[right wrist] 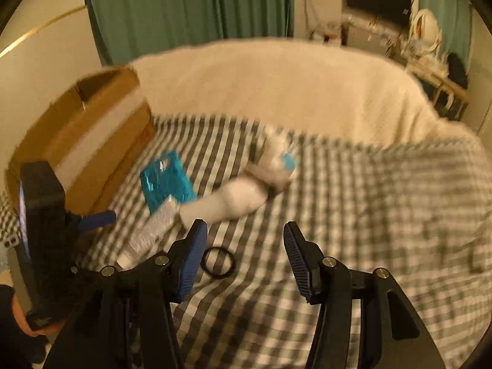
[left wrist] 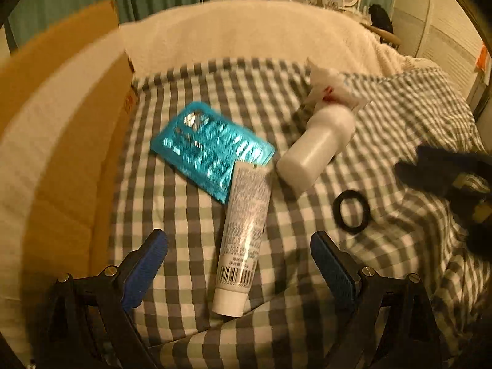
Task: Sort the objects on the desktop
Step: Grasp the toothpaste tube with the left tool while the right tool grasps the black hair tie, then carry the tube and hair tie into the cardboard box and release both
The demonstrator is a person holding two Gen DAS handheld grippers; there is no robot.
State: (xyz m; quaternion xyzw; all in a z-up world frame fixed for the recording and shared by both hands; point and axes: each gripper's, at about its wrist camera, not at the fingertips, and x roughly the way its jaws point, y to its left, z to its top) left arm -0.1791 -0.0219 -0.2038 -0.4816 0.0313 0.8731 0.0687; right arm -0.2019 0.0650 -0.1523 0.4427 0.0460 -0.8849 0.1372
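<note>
On the grey-and-white checked cloth point(left wrist: 190, 224) lie a white tube point(left wrist: 243, 230), a teal blister pack point(left wrist: 209, 147), a white spray bottle point(left wrist: 319, 144) on its side and a black ring point(left wrist: 352, 212). My left gripper point(left wrist: 240, 240) is open wide above the tube, its blue pads well clear of the tube on both sides. My right gripper point(right wrist: 244, 230) is open with only cloth between its fingers. The ring point(right wrist: 218, 261) lies just beside its left finger, and the bottle point(right wrist: 236, 200) lies ahead of it. The right wrist view is blurred.
An open cardboard box point(left wrist: 61, 123) stands at the cloth's left edge, also seen as the box point(right wrist: 83, 141) from the right. A cream blanket point(right wrist: 276, 86) covers the bed beyond. The left gripper's body point(right wrist: 40, 240) fills the left of the right wrist view.
</note>
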